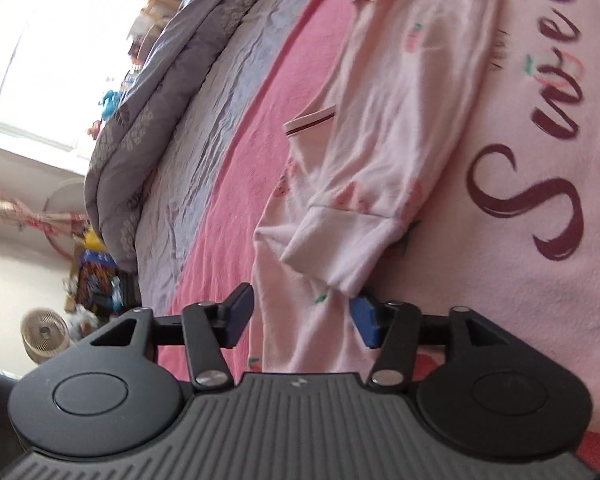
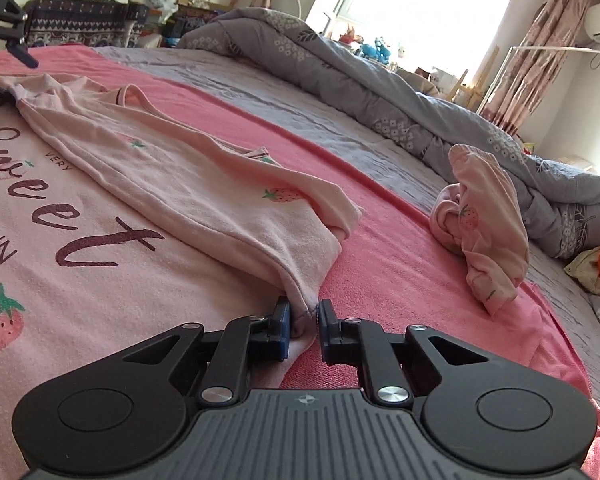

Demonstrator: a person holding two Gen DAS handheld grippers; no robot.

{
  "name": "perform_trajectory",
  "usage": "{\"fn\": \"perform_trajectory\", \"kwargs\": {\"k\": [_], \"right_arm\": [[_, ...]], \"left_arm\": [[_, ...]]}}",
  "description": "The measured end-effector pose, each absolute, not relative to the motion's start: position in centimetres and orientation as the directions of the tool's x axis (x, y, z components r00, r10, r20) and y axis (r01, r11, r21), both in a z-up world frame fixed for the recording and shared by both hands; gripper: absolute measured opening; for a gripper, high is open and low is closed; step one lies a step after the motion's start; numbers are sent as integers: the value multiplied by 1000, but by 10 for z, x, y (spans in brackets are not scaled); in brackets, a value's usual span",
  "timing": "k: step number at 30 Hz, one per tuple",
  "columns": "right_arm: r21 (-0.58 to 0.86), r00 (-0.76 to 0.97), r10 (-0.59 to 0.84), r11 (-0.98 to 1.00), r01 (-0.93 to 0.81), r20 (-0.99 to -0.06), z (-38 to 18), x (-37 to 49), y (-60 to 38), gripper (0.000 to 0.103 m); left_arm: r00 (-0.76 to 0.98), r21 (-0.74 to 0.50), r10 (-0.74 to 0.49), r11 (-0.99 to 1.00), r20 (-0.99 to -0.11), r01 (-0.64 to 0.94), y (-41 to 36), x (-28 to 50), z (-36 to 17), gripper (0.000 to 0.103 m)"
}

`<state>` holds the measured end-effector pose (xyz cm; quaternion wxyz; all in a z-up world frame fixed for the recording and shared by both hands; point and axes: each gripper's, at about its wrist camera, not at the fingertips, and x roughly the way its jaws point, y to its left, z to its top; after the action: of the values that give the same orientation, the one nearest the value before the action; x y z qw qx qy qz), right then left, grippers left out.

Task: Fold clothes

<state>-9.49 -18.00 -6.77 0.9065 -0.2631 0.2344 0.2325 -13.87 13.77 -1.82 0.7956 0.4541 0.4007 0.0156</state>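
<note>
Gripping the limp pink shirt at its hem corner, the right gripper pinches cloth; the left gripper gapes, sleeve fabric between its fingers.

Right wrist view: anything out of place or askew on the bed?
A second pink garment sits crumpled in a heap on the pink blanket, apart from the laid-out pink shirt the right gripper is at.

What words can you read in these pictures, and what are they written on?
"Sweet": big dark red script on the pink blanket, in both views.
"VERY": small capitals above it on the same blanket.
"SHUN": capitals below it, the start cut off by the picture's edge.
The small mark on each gripper's body is a logo, not words.
The pale pink garment has strawberries only, no words.
</note>
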Motion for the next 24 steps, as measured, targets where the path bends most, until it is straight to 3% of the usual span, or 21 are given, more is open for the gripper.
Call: {"fn": "perform_trajectory", "kwargs": {"k": [4,6,8,10,11,17,24], "right_arm": [[-363,783,306,755,-546,-541,-68,-95,-182,16],[-344,777,316,761,-550,-544,-68,-94,-185,16],[-319,768,329,767,-557,-549,-67,-92,-188,16],[-307,764,336,770,-560,-551,-66,-91,-189,16],[-302,762,339,771,-561,-552,-66,-91,-190,16],[-272,751,355,777,-568,-556,-65,-89,-194,16],[-236,739,375,782,-576,-560,-64,-86,-198,16]], "left_arm": [[635,642,447,760,-630,102,166,-129,31,71],[608,484,429,871,-668,-82,184,-123,60,78],[614,192,267,963,-743,-187,199,-122,85,75],[645,-57,20,993,-764,-98,189,-116,96,75],[653,-102,-54,994,-755,-37,172,-109,99,75],[649,-56,-257,948,-716,314,27,-48,86,77],[635,127,-214,886,-742,447,-55,16,36,76]]}}
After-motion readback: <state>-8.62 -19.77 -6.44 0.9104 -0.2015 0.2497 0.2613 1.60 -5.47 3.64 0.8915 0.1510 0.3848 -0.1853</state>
